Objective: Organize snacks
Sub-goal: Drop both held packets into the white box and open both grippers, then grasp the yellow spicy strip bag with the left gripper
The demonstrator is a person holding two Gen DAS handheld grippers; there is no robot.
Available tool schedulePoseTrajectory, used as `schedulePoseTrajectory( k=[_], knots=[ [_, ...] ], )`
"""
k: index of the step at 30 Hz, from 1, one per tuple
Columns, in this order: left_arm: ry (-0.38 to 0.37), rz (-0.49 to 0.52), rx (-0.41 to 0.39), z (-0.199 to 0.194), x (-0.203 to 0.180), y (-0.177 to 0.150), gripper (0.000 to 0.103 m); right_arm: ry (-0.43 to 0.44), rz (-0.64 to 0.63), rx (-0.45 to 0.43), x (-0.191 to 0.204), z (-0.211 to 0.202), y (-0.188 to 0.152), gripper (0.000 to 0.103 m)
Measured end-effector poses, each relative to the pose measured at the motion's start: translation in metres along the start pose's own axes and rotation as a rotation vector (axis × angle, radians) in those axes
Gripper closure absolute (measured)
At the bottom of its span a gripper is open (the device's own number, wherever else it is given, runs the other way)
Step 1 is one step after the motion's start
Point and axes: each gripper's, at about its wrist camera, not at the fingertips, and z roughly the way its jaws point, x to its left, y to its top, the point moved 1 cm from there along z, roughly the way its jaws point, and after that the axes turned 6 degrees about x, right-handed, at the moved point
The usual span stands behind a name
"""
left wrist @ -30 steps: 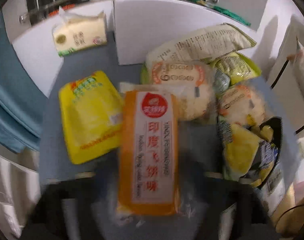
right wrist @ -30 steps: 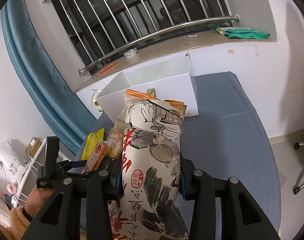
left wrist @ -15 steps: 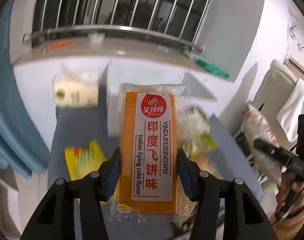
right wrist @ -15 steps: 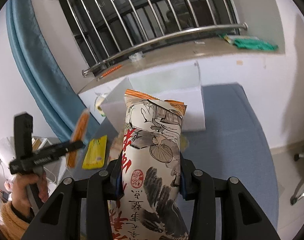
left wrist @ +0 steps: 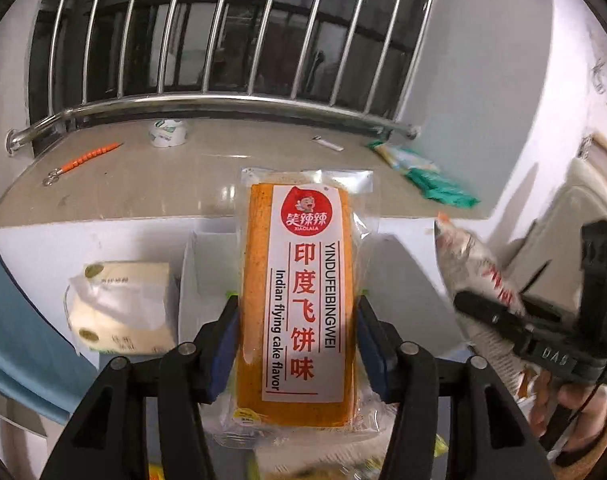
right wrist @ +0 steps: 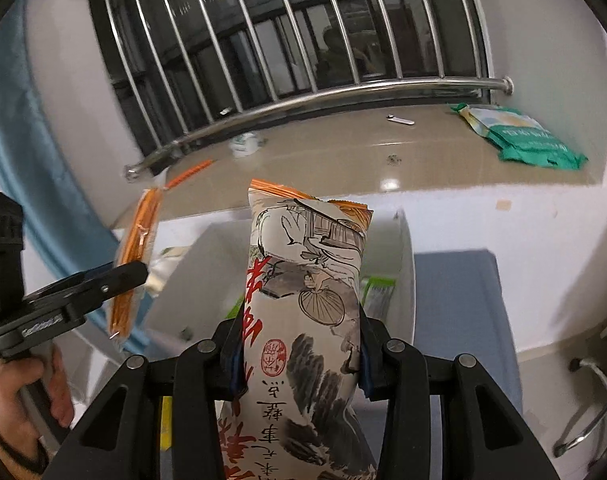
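Hovering both packs just short of the white box (right wrist: 403, 264): left tongs (left wrist: 297, 320), jaws just widening, pinch orange cake pack (left wrist: 299, 300); right tongs (right wrist: 299, 344) clamp printed snack bag (right wrist: 307, 280), long axes pointing boxward.

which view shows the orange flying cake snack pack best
The left wrist view: the orange snack pack faces the camera flat, label fully readable, between the left gripper's fingers. The right wrist view shows the same pack only edge-on, a thin orange strip at left, slightly blurred.
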Motion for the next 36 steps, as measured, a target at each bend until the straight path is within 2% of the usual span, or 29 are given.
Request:
schedulePoseTrajectory(
  k=[1,2,3,4,5,6,10,17,22,27,32,34,36],
  knots=[
    [0.013,0.007,0.007,0.009,0.001,0.003,0.03,-0.008,-0.009,0.002,-0.002,0.006,0.006,0.058],
    [0.039,0.018,0.023,0.019,0.003,0.005,0.013,-0.019,-0.018,0.0,-0.002,0.013,0.013,0.057],
    [0.062,0.019,0.032,0.027,0.003,0.005,0.002,-0.026,-0.025,0.001,-0.004,0.02,0.021,0.054],
    [0.071,0.014,0.046,0.032,0.006,0.005,0.0,-0.025,-0.027,0.006,-0.006,0.027,0.027,0.036],
    [0.07,0.003,0.069,0.037,0.009,0.003,0.0,-0.029,-0.024,0.011,-0.007,0.031,0.031,0.007],
    [0.068,-0.005,0.081,0.039,0.011,0.001,0.0,-0.038,-0.017,0.015,-0.009,0.035,0.035,0.0],
    [0.086,-0.008,0.054,0.026,0.019,-0.011,0.0,-0.076,-0.04,-0.047,-0.006,0.023,0.034,0.0],
    [0.101,0.029,-0.023,-0.028,0.017,-0.026,0.0,-0.03,-0.053,-0.099,0.002,-0.013,0.016,0.0],
    [0.079,0.071,-0.081,-0.077,0.006,-0.053,0.0,0.007,-0.084,-0.148,0.017,-0.05,-0.015,0.0],
    [0.052,0.074,-0.112,-0.115,0.0,-0.104,0.0,0.065,-0.088,-0.168,0.03,-0.086,-0.066,0.0],
    [0.014,0.009,-0.044,-0.115,0.019,-0.171,0.0,0.113,-0.096,-0.155,0.044,-0.109,-0.133,0.0],
    [0.032,-0.022,0.018,-0.104,0.03,-0.194,0.0,0.128,-0.098,-0.162,0.048,-0.115,-0.156,0.0],
    [0.081,-0.092,0.083,-0.089,0.048,-0.215,0.0,0.112,-0.1,-0.156,0.052,-0.118,-0.176,0.0]
  ],
)
